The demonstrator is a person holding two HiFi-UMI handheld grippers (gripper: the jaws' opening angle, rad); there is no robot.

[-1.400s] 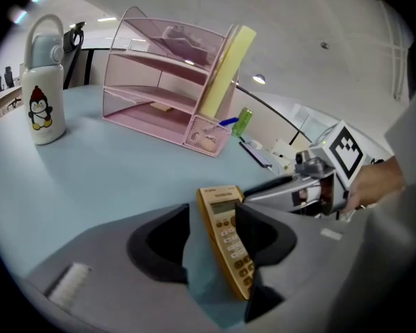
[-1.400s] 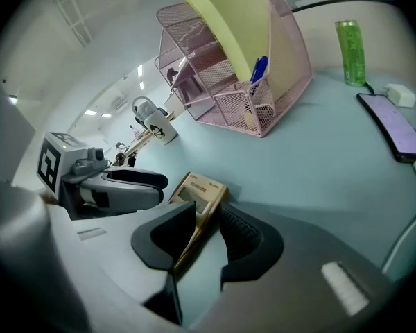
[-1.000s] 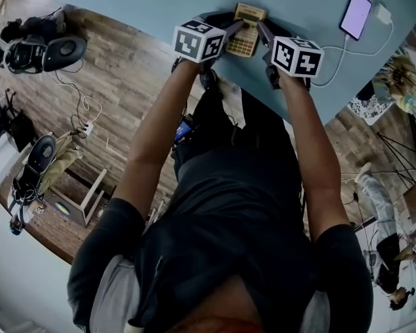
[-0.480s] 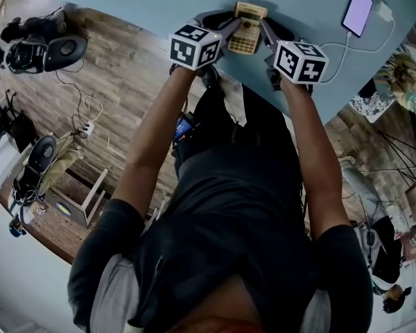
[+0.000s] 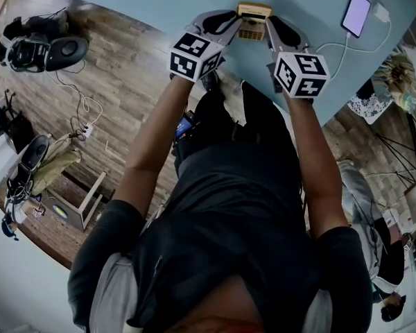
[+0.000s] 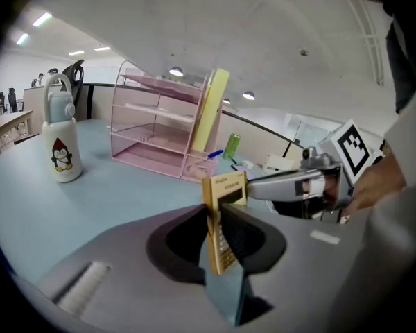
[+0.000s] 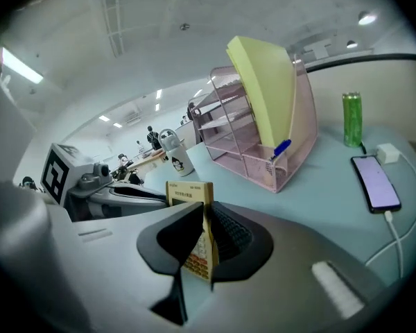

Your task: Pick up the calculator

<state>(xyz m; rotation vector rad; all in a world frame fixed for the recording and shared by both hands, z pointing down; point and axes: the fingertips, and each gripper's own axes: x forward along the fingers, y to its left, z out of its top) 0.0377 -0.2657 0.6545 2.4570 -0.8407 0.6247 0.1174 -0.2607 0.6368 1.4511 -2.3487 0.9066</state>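
Note:
The yellow calculator (image 5: 252,20) hangs above the light blue table (image 5: 159,2), tilted up on edge, gripped from both sides. My left gripper (image 5: 237,25) is shut on its left edge; in the left gripper view the calculator (image 6: 222,217) stands upright between the dark pads (image 6: 253,238). My right gripper (image 5: 266,26) is shut on its right edge, and the right gripper view shows the calculator (image 7: 191,227) pinched between its pads (image 7: 229,241). Each gripper shows in the other's view, the right gripper (image 6: 277,184) and the left gripper (image 7: 152,194).
A pink wire desk organizer (image 6: 159,141) with a yellow folder (image 7: 267,96) stands further back on the table. A penguin bottle (image 6: 59,141) stands at its left, a green can (image 7: 351,120) and a charging phone (image 5: 355,14) at the right. Wooden floor and bags lie beside the table.
Both grippers closed on the calculator and lifted it off the table. It went from lying flat with its keys up to standing on edge between them.

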